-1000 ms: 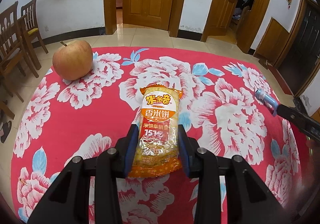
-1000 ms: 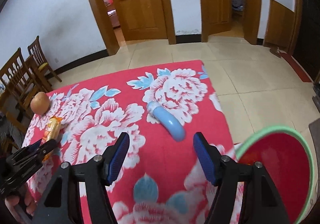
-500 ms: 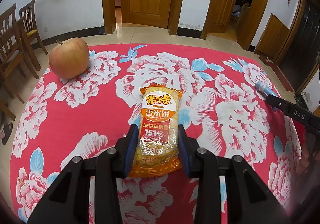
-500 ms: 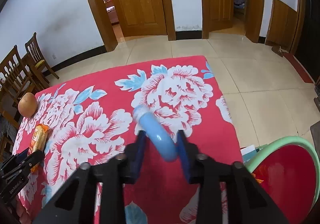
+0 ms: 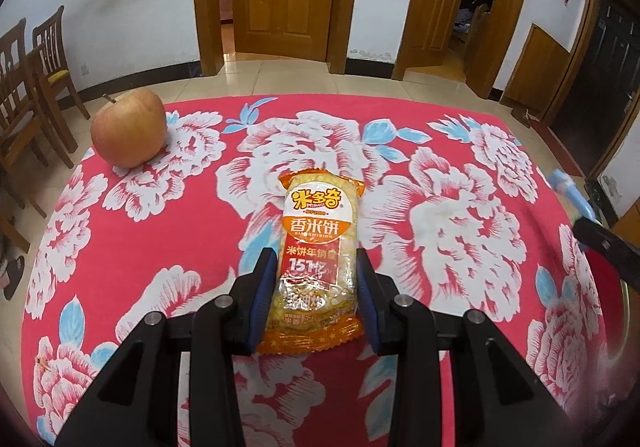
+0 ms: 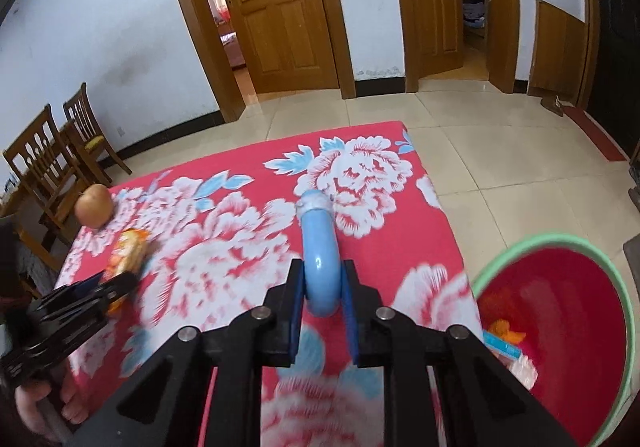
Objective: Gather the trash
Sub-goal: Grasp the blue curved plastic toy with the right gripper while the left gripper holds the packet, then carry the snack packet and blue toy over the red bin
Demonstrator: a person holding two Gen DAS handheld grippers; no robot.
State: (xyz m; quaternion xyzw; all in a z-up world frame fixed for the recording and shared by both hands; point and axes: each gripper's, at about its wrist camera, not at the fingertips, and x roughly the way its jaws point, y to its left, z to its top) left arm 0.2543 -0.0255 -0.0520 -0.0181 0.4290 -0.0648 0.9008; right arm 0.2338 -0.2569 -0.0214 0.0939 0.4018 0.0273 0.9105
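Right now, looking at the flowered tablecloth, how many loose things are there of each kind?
Fruit: 1, the apple
Snack packets: 1, the rice cracker packet, between the left hand-held gripper's pads
Tubes: 1, the curved blue tube, clamped in the right hand-held gripper
Total: 3

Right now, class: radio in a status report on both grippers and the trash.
Left gripper shut on snack packet, on the tablecloth. Right gripper, jaws just closing, shut on blue tube. Bin at right; apple clear of both.

Two downward wrist views, shared tablecloth (image 5: 120, 239)
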